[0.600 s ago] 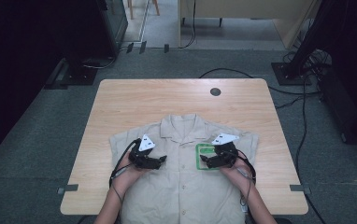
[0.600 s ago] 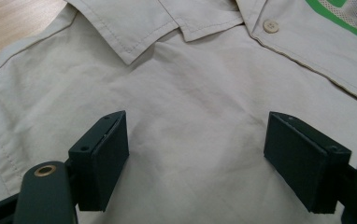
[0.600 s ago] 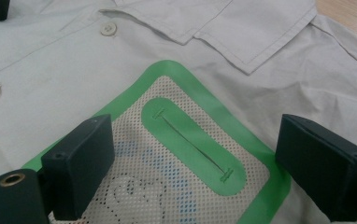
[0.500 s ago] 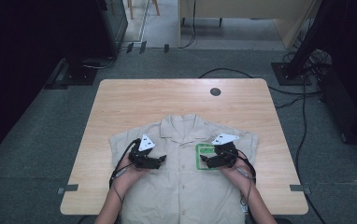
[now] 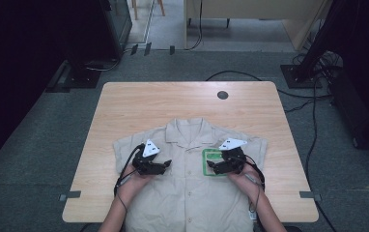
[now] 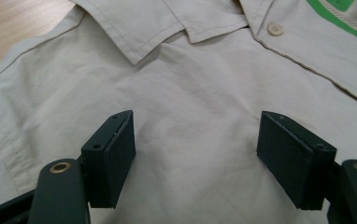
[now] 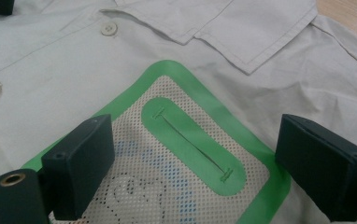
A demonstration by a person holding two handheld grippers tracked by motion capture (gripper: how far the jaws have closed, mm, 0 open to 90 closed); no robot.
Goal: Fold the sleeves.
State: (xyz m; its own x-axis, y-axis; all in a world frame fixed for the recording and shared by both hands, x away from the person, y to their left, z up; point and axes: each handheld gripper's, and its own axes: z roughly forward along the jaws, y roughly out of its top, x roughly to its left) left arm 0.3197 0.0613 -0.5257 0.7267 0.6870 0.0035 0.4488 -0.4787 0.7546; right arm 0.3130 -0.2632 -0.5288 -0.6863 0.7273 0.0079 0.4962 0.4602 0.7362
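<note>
A beige short-sleeved shirt lay face up and buttoned in the lower middle of the high view, collar toward the far edge of the wooden table, hem hanging off the near edge. Both claws hovered over its chest, so the step in hand looked like picking a first hold for folding.

To do that well, each claw probably should leave the flat chest panel, where there is no loose edge to pinch, and go out to a shoulder seam or sleeve. The green-bordered mesh pocket is stiffer and would likely slip or pucker, so it is a poor place to grab. Both sides ought to lift together to keep the cloth from skewing.

The left gripper sat left of the button placket, jaws spread wide with bare cloth between them and no fabric caught. The right gripper sat over the pocket, jaws likewise spread and holding nothing. In the high view both forearms came in from the bottom edge, with the hands roughly level and the claws angled inward toward each other.
</note>
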